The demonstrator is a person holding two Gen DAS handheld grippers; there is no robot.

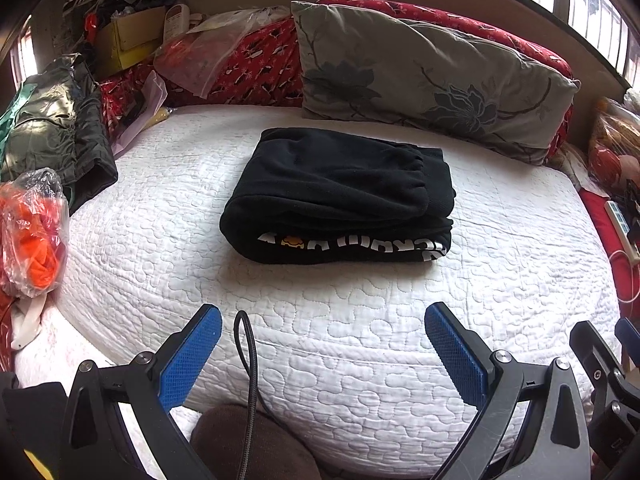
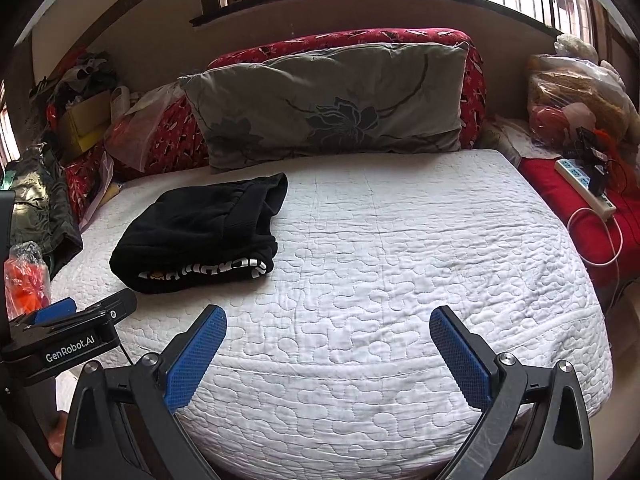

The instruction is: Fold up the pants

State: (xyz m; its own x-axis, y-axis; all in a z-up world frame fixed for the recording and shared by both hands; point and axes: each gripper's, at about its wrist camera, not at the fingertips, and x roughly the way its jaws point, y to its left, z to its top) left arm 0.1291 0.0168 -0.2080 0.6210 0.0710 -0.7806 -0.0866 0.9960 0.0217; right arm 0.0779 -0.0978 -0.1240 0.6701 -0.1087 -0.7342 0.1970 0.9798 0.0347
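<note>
Daylight comes through barred windows above a bed point(image 1: 500, 272) covered with a white quilted spread, and clutter lines its edges. Straight ahead of the left tongs point(image 1: 323, 322), well beyond their tips, the black pants point(image 1: 340, 196) lie on the quilt folded into a compact stack, white lettering and a small yellow figure showing along the near fold. From the right tongs point(image 2: 328, 324) the same bundle point(image 2: 200, 236) sits ahead and off to the left.

Both tongs hang over the near edge of the bed, each with its blue-padded fingers spread wide and nothing between them. Neither touches the pants. The left tongs also show at the left edge of the right wrist view, just beside the right ones.

Beyond the pants a grey pillow point(image 1: 432, 80) with a dark flower print leans against a red patterned cushion point(image 1: 256, 68). Far left of the left tongs lies a clear bag of orange stuff point(image 1: 32, 232), with a dark shiny jacket point(image 1: 56, 128) behind it. Far right of the right tongs, a white power strip point(image 2: 584, 188) rests on red cloth. A thin black cable point(image 1: 250, 360) loops up between the left tongs' fingers.
</note>
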